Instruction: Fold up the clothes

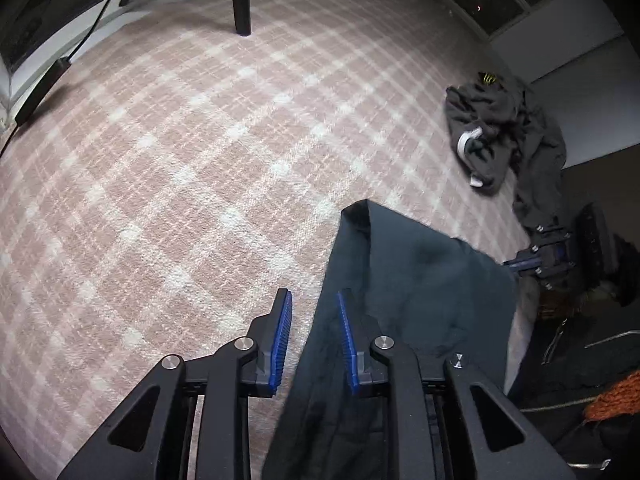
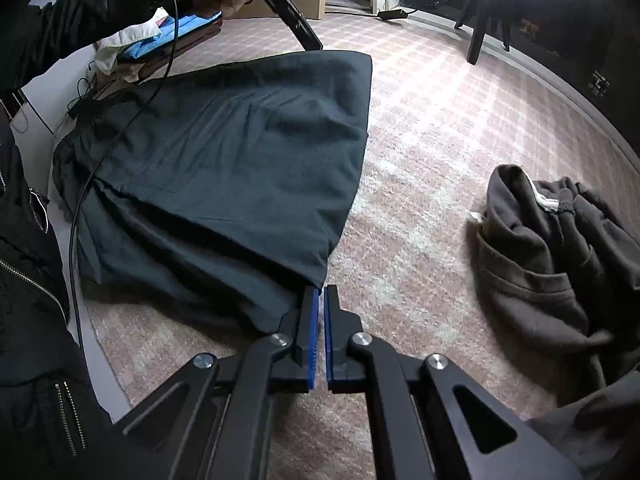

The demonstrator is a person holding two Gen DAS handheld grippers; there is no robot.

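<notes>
Blue-padded fingers (image 2: 316, 320) of the right gripper (image 2: 321, 300) are pressed nearly together at the near corner of a dark teal garment (image 2: 224, 168), and the cloth's edge seems to run into the slit between them, so they look pinched on that corner. From there the garment spreads away over the pink plaid rug (image 2: 432, 128) in a broad, fairly flat slab with one straight edge and a doubled layer showing along its near side. The left gripper (image 1: 314, 320) stands with its jaws well apart, holding nothing, over the same garment's edge, one pad above cloth and one above rug. Well apart to the side lies a crumpled grey heap of clothes (image 2: 552, 248), bunched and clearly unfolded. As a judgement, the teal piece is partway folded, at least one layer laid over, with its final shape unsettled; the grey heap is what is left. A person's dark sleeve (image 2: 72, 20) reaches across the far left.
</notes>
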